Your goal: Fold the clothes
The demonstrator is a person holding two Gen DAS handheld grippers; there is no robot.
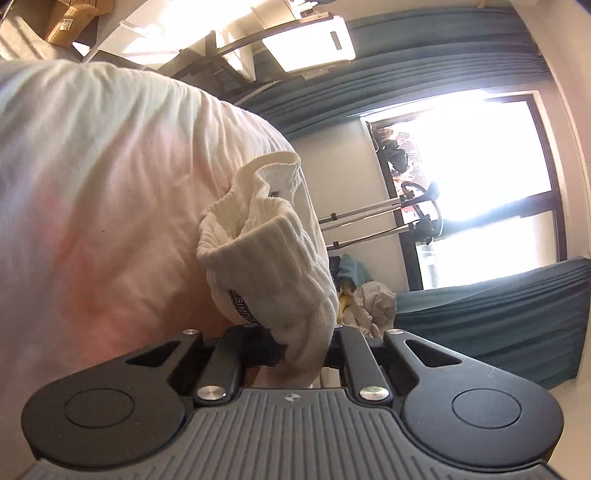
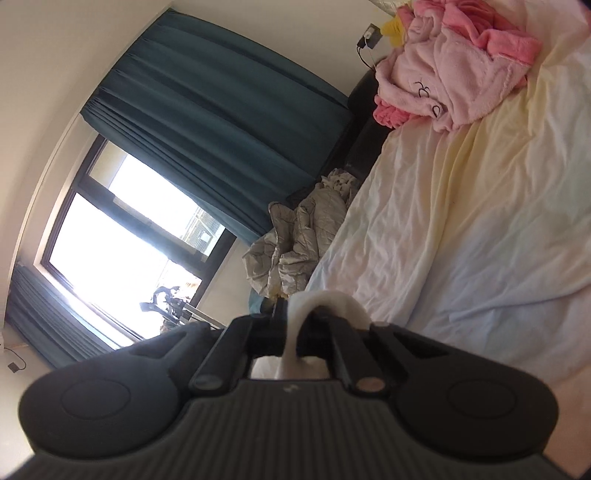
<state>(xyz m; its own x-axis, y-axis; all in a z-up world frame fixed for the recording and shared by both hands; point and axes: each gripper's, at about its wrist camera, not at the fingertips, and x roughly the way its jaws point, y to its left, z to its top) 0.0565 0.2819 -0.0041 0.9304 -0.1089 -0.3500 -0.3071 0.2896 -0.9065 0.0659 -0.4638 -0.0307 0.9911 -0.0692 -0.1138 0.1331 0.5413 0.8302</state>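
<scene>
My left gripper (image 1: 295, 347) is shut on a pair of white ribbed socks (image 1: 273, 251) with a dark logo band; the cuffs stick up in front of it, above the bed sheet (image 1: 92, 184). My right gripper (image 2: 306, 332) is shut on a strip of white fabric (image 2: 325, 302) that loops over its fingers, beside the pale bed sheet (image 2: 461, 221). Both views are tilted sideways. The fingertips are hidden by the cloth.
A pink fleece robe (image 2: 450, 66) lies heaped at the head of the bed. A grey crumpled duvet (image 2: 295, 240) lies beside the bed. Teal curtains (image 2: 221, 129) and a bright window (image 1: 480, 184) are behind. Cardboard boxes (image 1: 66, 22) stand far off.
</scene>
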